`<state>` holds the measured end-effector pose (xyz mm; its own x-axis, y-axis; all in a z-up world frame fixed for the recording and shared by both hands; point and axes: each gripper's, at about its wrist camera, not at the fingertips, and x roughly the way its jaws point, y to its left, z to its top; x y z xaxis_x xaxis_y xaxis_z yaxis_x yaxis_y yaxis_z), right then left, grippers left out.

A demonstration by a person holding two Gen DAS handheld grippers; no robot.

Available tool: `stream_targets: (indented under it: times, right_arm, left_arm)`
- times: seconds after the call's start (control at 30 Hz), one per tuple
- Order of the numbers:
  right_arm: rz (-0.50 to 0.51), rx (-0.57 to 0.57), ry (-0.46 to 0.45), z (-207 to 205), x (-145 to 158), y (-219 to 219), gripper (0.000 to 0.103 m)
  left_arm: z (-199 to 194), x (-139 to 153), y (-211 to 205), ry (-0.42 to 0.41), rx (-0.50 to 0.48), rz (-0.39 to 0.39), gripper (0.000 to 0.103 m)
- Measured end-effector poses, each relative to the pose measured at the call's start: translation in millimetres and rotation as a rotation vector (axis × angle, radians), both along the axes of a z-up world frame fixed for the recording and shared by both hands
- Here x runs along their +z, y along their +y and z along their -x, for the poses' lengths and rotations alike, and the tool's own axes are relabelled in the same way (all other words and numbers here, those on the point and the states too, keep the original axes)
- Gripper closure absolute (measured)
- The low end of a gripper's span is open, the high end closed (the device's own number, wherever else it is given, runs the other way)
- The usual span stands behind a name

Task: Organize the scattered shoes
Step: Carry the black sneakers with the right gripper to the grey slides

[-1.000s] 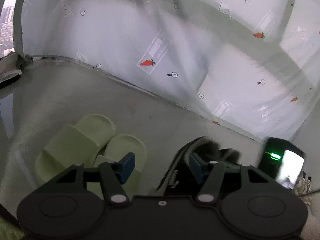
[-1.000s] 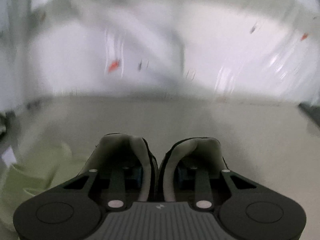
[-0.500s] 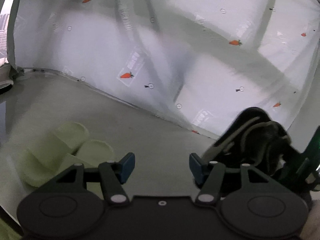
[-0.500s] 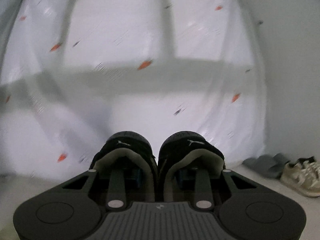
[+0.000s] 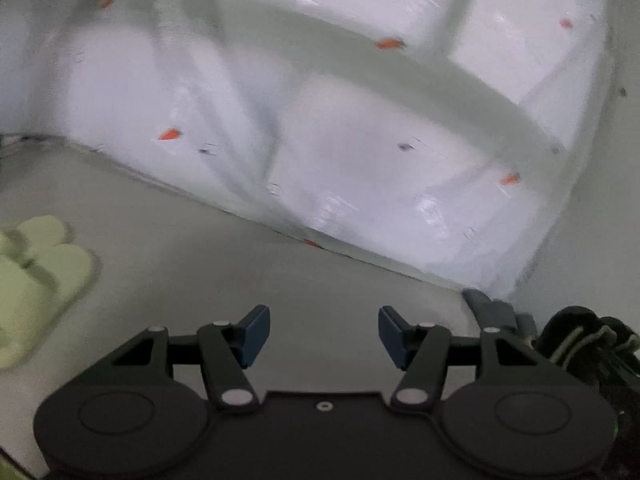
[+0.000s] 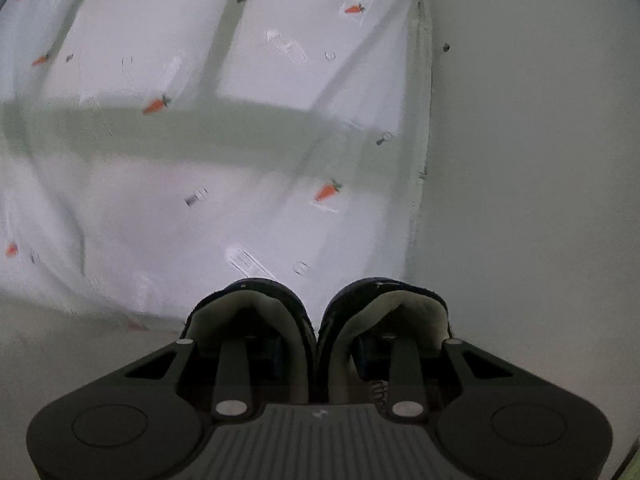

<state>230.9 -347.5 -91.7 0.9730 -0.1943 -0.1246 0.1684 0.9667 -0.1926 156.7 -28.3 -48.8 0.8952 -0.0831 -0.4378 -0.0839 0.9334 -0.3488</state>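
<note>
With the right gripper (image 6: 318,354) pinching the inner collars of the black cream-lined sneaker pair (image 6: 316,320) in the air near the carrot-print curtain (image 6: 200,160) and the left gripper (image 5: 323,330) spread empty, lower them level beside the far-right grey slippers (image 5: 494,310).

Curtain, floor and wall

A white curtain (image 5: 360,152) printed with small orange carrots (image 6: 157,105) hangs to the grey floor (image 5: 192,240); a plain wall (image 6: 540,160) stands right.

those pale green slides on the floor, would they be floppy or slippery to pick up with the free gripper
The green slides look like thick moulded foam, so probably light and fairly stiff, flexing slightly rather than flopping. Their smooth rounded surface might slip between the open left gripper's pads. They lie flat on the floor, so tipping or rolling seems unlikely.
</note>
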Motion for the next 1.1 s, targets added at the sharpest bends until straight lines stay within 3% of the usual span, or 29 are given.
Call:
stream_targets:
  times: [0.17, 0.33, 0.6, 0.83, 1.1]
  right_arm:
    - [-0.037, -0.004, 0.063, -28, -10, -85, 0.068]
    - [-0.082, 0.018, 0.107, -54, -17, -142, 0.068]
    - [-0.089, 0.131, 0.140, -101, -29, -153, 0.067]
    - [-0.079, 0.217, 0.237, -157, -50, -139, 0.066]
    - [-0.120, 0.266, 0.520, -241, -87, -124, 0.066]
  left_arm:
    - [-37, 6, -64, 0.084, 0.035, 0.020, 0.042]
    - [-60, 8, -102, 0.141, 0.043, -0.048, 0.042]
    - [-98, -5, -124, 0.211, 0.066, -0.087, 0.042]
    - [-134, -19, -128, 0.251, 0.080, -0.094, 0.042]
    - [-182, -37, -133, 0.339, 0.085, -0.093, 0.042]
